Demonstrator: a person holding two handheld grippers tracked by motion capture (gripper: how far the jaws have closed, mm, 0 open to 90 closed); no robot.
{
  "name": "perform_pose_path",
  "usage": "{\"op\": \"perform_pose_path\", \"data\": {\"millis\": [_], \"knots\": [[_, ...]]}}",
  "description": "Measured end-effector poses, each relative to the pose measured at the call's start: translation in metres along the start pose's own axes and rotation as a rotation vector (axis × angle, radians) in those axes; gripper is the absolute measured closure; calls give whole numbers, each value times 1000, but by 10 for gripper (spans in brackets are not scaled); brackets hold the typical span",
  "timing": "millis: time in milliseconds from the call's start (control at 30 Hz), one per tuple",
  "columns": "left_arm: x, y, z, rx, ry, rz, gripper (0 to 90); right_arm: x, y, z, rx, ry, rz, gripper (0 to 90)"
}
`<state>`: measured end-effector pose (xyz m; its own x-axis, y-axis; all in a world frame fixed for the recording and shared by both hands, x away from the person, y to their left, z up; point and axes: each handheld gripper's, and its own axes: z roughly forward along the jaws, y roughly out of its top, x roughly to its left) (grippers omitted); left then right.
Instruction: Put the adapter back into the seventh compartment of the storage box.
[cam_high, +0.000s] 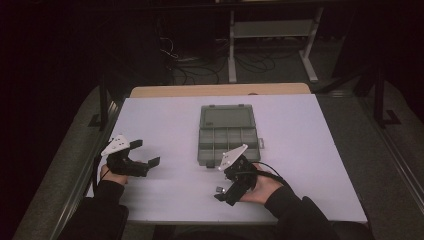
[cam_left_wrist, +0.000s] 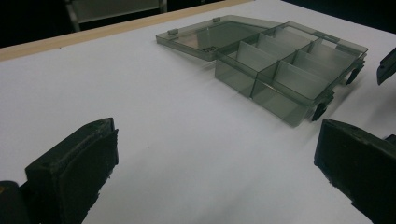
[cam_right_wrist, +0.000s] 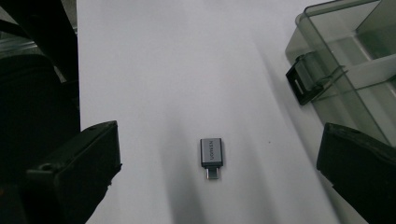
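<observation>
A smoky clear compartment box (cam_high: 229, 134) lies open mid-table, its lid (cam_left_wrist: 210, 35) folded flat at the far side and its several compartments (cam_left_wrist: 280, 70) looking empty. A small grey USB adapter (cam_right_wrist: 211, 154) lies on the white table (cam_high: 165, 120) just in front of the box's near left corner (cam_right_wrist: 345, 70), plug end toward me. My right gripper (cam_right_wrist: 217, 186) hovers open over it, one jaw on each side and neither touching it; in the high view the right gripper (cam_high: 223, 192) sits by the adapter (cam_high: 219, 189). My left gripper (cam_high: 146, 152) is open and empty at the table's left, pointing toward the box.
A black latch (cam_right_wrist: 303, 81) sticks out from the box's near wall. A wooden table edge (cam_high: 220, 90) runs behind the white top. A white metal frame (cam_high: 272, 30) and loose cables (cam_high: 195, 65) sit on the dark floor beyond.
</observation>
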<state>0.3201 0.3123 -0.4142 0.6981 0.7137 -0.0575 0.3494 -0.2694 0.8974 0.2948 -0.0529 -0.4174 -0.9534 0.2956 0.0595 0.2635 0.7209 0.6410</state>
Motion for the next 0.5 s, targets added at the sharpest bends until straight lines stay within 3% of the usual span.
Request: {"op": "perform_pose_path", "data": {"millis": [500], "knots": [[0,0,0,0,-1,-4,0,-2,1,13,42,21,-13,69]]}}
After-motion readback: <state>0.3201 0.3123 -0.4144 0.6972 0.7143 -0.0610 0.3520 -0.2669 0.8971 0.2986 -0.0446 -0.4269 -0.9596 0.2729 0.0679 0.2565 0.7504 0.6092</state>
